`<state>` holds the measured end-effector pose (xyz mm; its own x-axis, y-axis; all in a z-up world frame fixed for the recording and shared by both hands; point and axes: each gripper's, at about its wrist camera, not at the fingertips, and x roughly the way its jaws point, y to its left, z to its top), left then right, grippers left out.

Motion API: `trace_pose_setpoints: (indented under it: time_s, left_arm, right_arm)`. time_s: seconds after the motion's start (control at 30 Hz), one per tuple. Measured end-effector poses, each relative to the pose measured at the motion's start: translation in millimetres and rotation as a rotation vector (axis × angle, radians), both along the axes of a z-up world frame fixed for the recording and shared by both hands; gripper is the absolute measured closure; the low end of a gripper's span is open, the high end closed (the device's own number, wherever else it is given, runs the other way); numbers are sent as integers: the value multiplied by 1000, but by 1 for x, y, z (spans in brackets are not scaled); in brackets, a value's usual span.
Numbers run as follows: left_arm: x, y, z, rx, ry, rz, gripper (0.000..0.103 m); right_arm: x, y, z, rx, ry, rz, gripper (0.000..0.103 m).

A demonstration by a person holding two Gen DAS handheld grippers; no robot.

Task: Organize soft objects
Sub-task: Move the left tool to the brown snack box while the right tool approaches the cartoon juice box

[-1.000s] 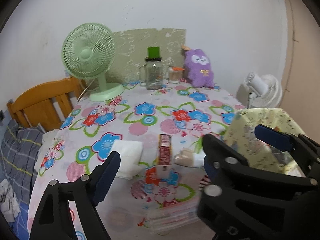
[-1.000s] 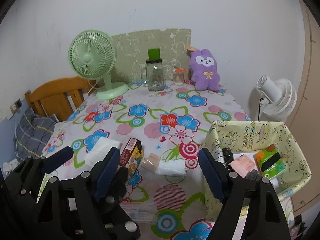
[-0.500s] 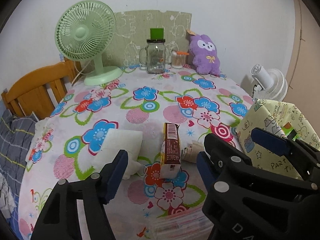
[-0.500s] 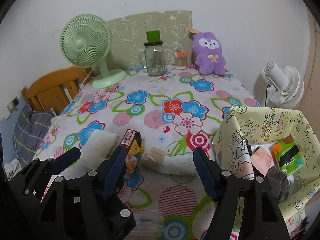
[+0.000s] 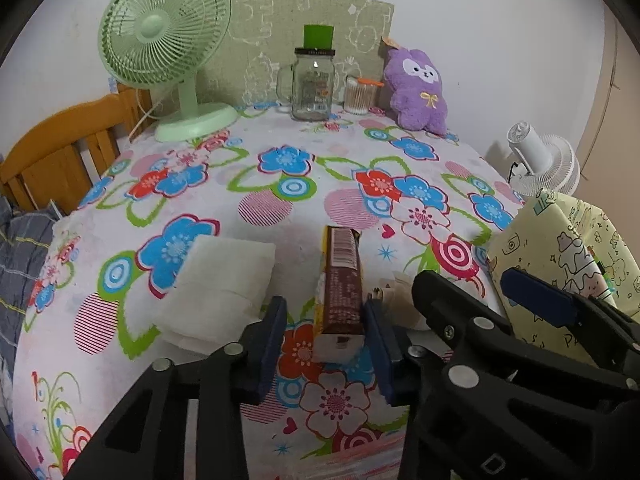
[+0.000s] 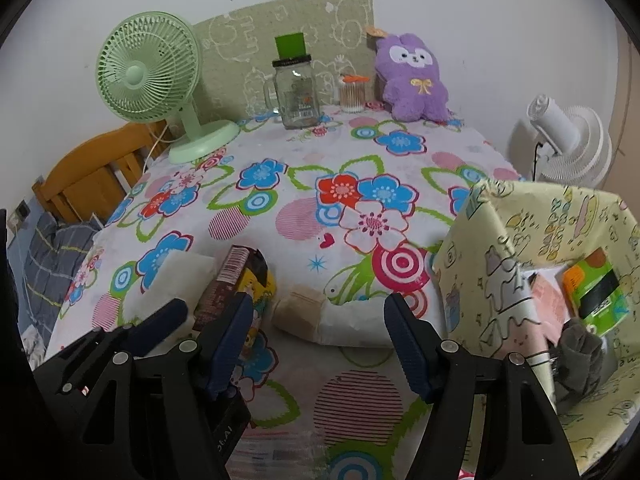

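Closing, left gripper [image 5: 323,350] jaws flank the brown snack carton [image 5: 341,293], lower centre of frame on the bench [image 5: 280,160], long axis running away; contact uncertain. Right gripper [image 6: 320,336] wide, empty, before the white pouch [image 6: 344,318].

Black plastic left gripper [image 5: 324,344] and right gripper [image 6: 320,344], dark blue finger pads [image 5: 272,344], silver screws, white embossed lettering.
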<state>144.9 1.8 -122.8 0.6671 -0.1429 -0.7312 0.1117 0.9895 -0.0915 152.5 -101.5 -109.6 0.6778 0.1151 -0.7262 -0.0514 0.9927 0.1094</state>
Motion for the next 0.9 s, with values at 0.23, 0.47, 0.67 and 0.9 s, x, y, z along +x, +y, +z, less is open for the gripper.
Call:
trace_pose_setpoints:
  time_s: [0.23, 0.47, 0.67, 0.9]
  left_arm:
    - [0, 0, -1, 14, -14, 4, 83]
    - [3, 6, -2, 68, -30, 45, 83]
    - [7, 2, -10, 80, -11, 21, 83]
    - [14, -1, -26, 75, 48, 9, 85]
  right_arm:
    - [8, 2, -7, 9, 13, -2, 31]
    - [18, 7, -13, -17, 10, -11, 31]
    - [33, 2, -28, -13, 80, -37, 31]
    - [41, 2, -47, -29, 139, -41, 32]
